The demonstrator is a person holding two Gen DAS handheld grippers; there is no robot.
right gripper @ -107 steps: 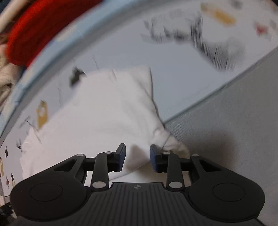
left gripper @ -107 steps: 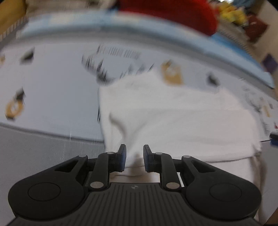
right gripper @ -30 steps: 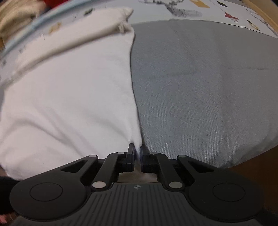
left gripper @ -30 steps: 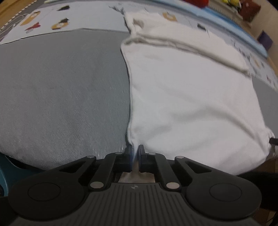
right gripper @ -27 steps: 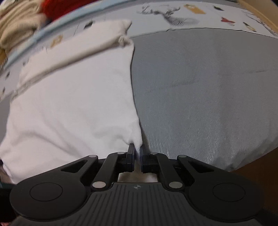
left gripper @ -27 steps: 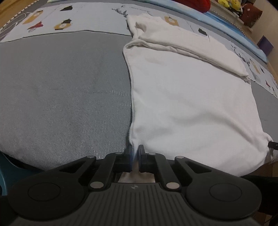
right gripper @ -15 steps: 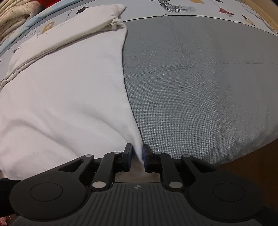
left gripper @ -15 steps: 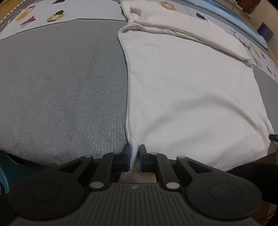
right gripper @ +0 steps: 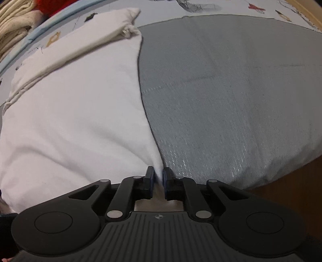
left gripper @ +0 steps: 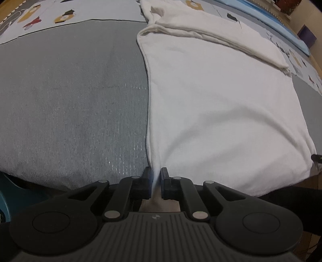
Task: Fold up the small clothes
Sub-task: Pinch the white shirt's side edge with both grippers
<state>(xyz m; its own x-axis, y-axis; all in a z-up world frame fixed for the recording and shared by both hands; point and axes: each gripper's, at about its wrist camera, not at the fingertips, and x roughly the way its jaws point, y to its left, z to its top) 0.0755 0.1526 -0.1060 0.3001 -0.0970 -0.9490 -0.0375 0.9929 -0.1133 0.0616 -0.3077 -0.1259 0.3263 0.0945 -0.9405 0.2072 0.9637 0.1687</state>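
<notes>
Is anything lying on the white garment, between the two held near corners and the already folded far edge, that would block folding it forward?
Nothing visible. The left gripper and right gripper each pinch a near corner of the white garment, and its surface up to the folded far edge is bare.

A grey woven cushion-like pad (left gripper: 70,96) is seen as the supporting surface, bulging toward its near edge, where it rounds off above a brown floor (right gripper: 291,191). Beyond it, a pale blue printed sheet (left gripper: 60,12) with small animal figures is spread. A white garment (left gripper: 221,104) is laid flat across the pad, its far portion folded over into a thick band that reaches onto the printed sheet. In the right wrist view, the garment (right gripper: 76,112) is seen covering the pad's (right gripper: 231,90) left part, and cream folded fabric (right gripper: 14,26) is stacked at the far left.
</notes>
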